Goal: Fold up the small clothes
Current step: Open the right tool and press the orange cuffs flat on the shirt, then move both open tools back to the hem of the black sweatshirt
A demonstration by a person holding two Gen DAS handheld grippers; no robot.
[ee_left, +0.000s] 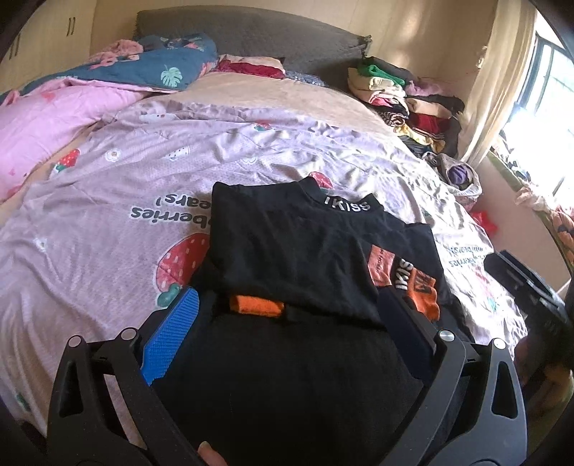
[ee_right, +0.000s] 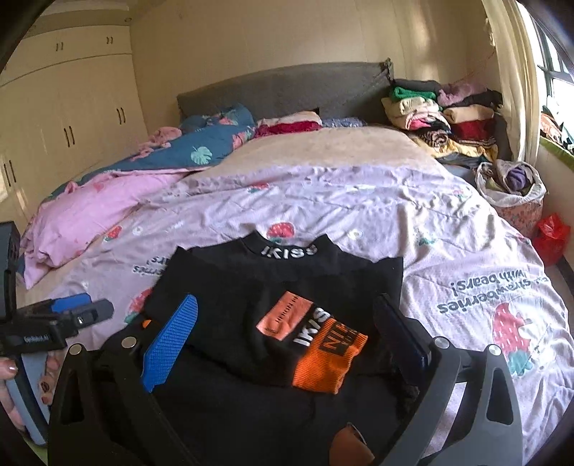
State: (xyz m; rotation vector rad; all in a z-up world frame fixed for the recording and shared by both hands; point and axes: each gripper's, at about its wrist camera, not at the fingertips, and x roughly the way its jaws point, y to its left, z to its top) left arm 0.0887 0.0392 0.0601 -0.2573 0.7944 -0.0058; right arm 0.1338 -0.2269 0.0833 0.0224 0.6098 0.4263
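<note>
Left wrist view shows a bed (ee_left: 107, 229) under a lilac strawberry quilt (ee_left: 251, 150), grey headboard (ee_left: 251, 32) behind. Folded black top (ee_left: 294, 258), collar reading "IKISS", lies on it. Left gripper (ee_left: 287, 322) and right gripper (ee_right: 287, 322) both gape wide, holding nothing.

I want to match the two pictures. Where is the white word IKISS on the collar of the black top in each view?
Left wrist: collar lettering, right of centre, above the middle.
Right wrist: collar lettering, centre, just above the middle.
Shared landmark: grey headboard at the far end.
</note>
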